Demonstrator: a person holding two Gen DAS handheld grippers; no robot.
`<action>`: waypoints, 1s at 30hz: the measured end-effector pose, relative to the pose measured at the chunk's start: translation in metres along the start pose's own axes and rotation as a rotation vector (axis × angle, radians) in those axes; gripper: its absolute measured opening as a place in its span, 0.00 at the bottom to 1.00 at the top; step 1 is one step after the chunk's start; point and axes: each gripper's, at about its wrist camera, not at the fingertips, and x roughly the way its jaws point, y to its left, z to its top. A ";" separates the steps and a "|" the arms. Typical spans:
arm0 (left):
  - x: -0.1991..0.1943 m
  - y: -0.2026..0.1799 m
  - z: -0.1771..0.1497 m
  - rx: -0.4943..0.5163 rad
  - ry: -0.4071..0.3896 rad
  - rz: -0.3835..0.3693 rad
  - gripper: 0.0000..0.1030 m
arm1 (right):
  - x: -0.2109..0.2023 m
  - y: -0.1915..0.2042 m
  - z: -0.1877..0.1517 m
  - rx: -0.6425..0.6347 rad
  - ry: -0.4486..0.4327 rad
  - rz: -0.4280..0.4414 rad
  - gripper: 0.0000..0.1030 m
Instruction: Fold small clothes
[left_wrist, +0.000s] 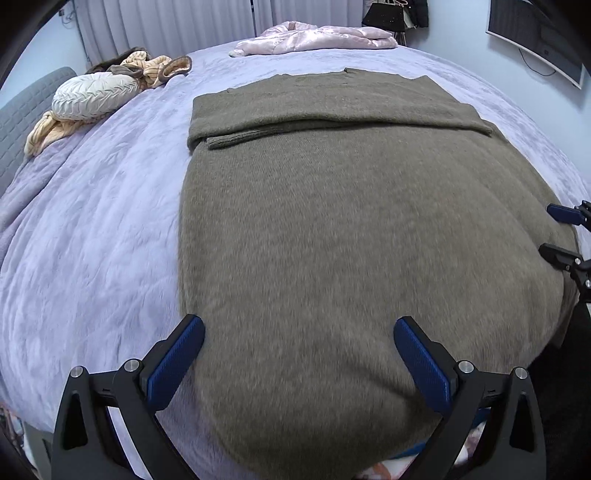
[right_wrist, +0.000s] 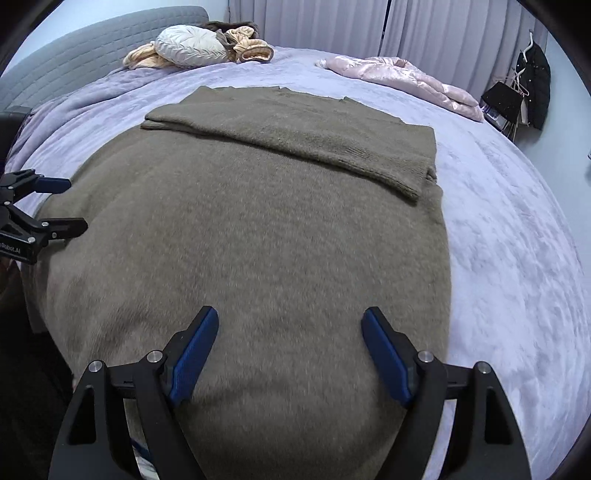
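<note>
Left wrist view: left tongs and right tongs hang open, empty, over the olive-brown fuzzy knit sweater's near hem on the lavender plush bed, sleeves already folded across, likely readying a hem pinch.

Black angular frames on left gripper and right gripper; 2 blue ribbed pads each, silver round screws, white lettering.

Sweater covering the bed's near middle, bare blanket along both sides, pillow and pink jacket crowding far corners
</note>
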 end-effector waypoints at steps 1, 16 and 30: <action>-0.002 0.001 -0.004 -0.004 0.000 0.007 1.00 | -0.003 -0.001 -0.005 0.001 -0.001 0.001 0.80; -0.006 0.027 -0.064 -0.271 0.153 -0.184 1.00 | -0.042 -0.003 -0.050 0.018 0.063 -0.053 0.80; -0.002 0.009 -0.066 -0.256 0.150 -0.277 1.00 | -0.033 -0.047 -0.095 0.318 0.079 0.220 0.82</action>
